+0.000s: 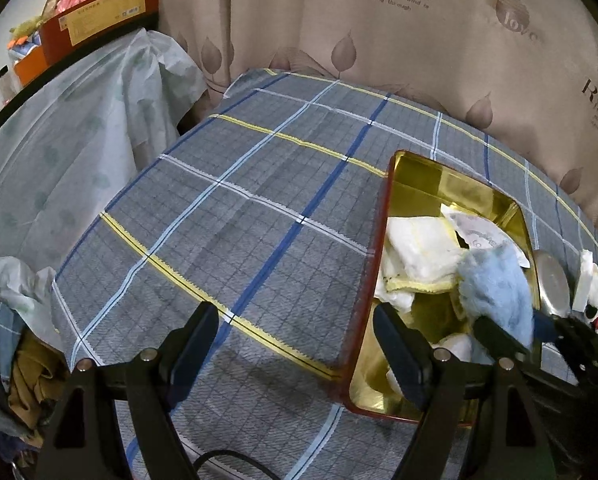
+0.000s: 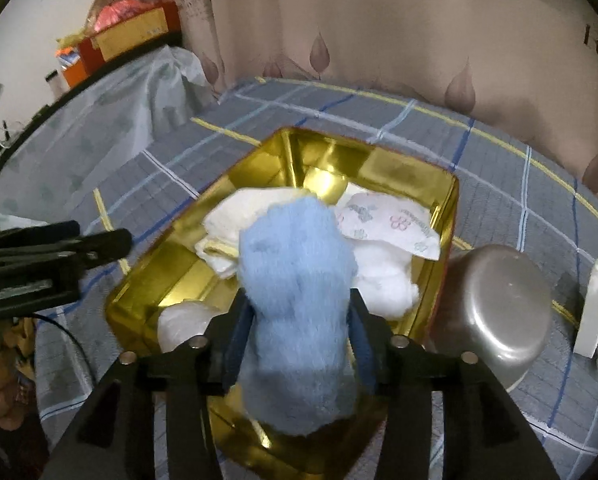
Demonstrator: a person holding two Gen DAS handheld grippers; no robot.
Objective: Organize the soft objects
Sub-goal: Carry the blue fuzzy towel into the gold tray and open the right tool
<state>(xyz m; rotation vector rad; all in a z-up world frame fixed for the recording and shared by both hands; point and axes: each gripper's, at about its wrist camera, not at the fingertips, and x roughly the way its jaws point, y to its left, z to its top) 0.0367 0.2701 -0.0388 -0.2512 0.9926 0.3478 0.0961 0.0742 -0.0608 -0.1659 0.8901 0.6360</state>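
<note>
A gold tin box [image 2: 447, 208] with red outer sides [image 1: 369, 280] sits on the plaid cloth. It holds white folded cloths [image 2: 235, 216], a printed white pad [image 2: 395, 226] and white soft lumps [image 2: 383, 280]. My right gripper [image 2: 297, 320] is shut on a fluffy blue soft object [image 2: 295, 280] and holds it over the box; it also shows in the left wrist view [image 1: 495, 292]. My left gripper [image 1: 295, 332] is open and empty, over the cloth at the box's left edge.
A grey metal bowl [image 2: 495, 304] lies upside down right of the box. A white soft toy and a white block [image 2: 597, 304] lie further right. A plastic-covered surface [image 1: 59, 152] with red boxes [image 1: 99, 16] stands at left. Curtains hang behind.
</note>
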